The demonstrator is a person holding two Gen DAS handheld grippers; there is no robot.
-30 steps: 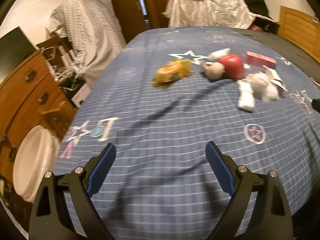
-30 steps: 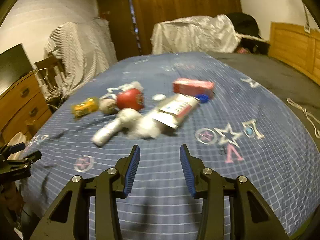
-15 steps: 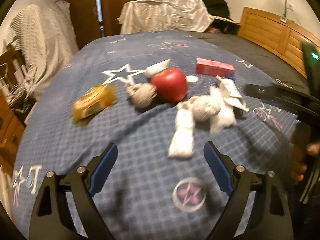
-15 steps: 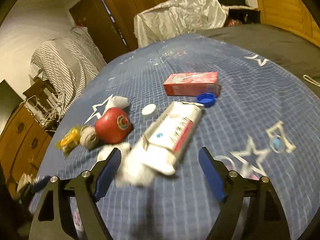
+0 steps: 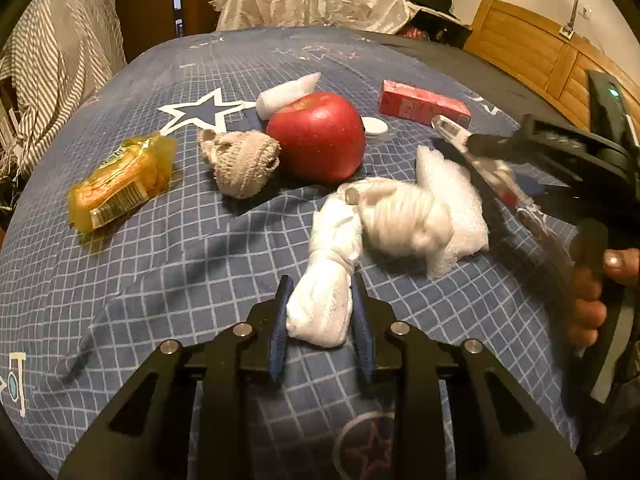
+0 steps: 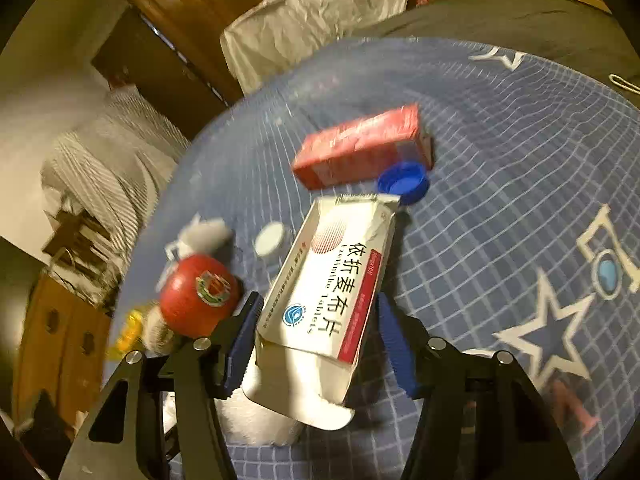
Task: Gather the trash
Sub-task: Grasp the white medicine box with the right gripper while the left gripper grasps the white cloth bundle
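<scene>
— Our left gripper (image 5: 320, 316), low in the middle of its view, has just been closing, and both blue pads now sit against the knotted white plastic bag (image 5: 325, 300) lying on the blue checked bedspread (image 5: 192, 260).

— So we have hold of one piece. And the other claw?

— Our right gripper (image 6: 318, 340) straddles the opened white tablet carton (image 6: 328, 296) at the centre of its frame; its jaws have just been narrowing, the left pad touching, the right one standing just clear. We count that as not yet gripped.

— What remains?

— Nearly everything, we judge: left to right in the left view, the yellow snack wrapper (image 5: 120, 184), the beige cloth wad (image 5: 240, 160), the red apple (image 5: 316, 136), the red box (image 5: 424, 104). We see no bin.
</scene>
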